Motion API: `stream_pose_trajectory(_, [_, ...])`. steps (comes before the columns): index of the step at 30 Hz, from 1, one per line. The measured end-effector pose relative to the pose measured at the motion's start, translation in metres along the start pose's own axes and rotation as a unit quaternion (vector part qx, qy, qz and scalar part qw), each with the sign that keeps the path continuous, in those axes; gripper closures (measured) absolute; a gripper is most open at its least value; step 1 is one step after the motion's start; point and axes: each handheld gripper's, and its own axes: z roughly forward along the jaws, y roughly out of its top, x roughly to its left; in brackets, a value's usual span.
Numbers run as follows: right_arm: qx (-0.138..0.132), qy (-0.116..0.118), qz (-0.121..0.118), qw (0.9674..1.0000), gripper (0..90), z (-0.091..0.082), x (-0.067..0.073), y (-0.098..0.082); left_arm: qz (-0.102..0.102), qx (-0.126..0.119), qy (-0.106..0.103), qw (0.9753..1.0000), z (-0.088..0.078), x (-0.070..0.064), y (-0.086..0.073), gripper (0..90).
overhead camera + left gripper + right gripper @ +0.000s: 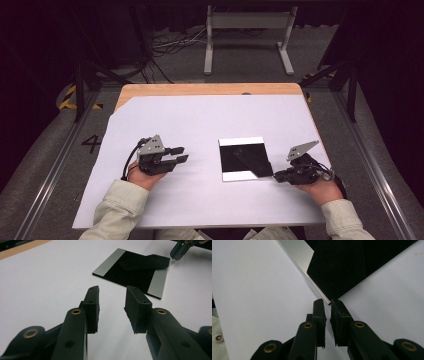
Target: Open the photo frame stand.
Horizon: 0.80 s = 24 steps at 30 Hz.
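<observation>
At the near edge of the white paper-covered table (200,120), a person's two hands come in with cream sleeves (117,212). On the right, the right gripper (276,176) lies low, its jaws nearly together with only a thin slit between them; their tips sit at the near right corner of the flat square plate with a black middle and silver side strips (242,158), gripping nothing visible. A dark flat piece (254,161) lies on that plate. Well apart, the left gripper (181,154) points toward the plate, jaws about half open and empty. Beyond, bare wooden table edge (210,89) shows.
</observation>
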Motion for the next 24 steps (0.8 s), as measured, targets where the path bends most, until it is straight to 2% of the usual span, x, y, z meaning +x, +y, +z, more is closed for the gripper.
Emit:
stream_pose_trajectory(6, [0.013,-0.003,-0.001,0.9999,82.4,0.0048,-0.0014,-0.0011,-0.001,0.002,-0.001,1.0,0.0002,0.0002,-0.0003,64.1])
stream_pose_trajectory(17, [0.018,-0.015,-0.008,0.9997,87.3,0.0099,-0.0004,0.0018,-0.003,0.002,0.003,1.0,-0.0007,0.0004,-0.0013,63.4])
stream_pose_trajectory(24, [0.014,-0.019,-0.011,0.9997,89.6,0.0062,0.001,0.0032,-0.006,0.004,0.002,1.0,-0.0006,0.001,-0.0021,63.0])
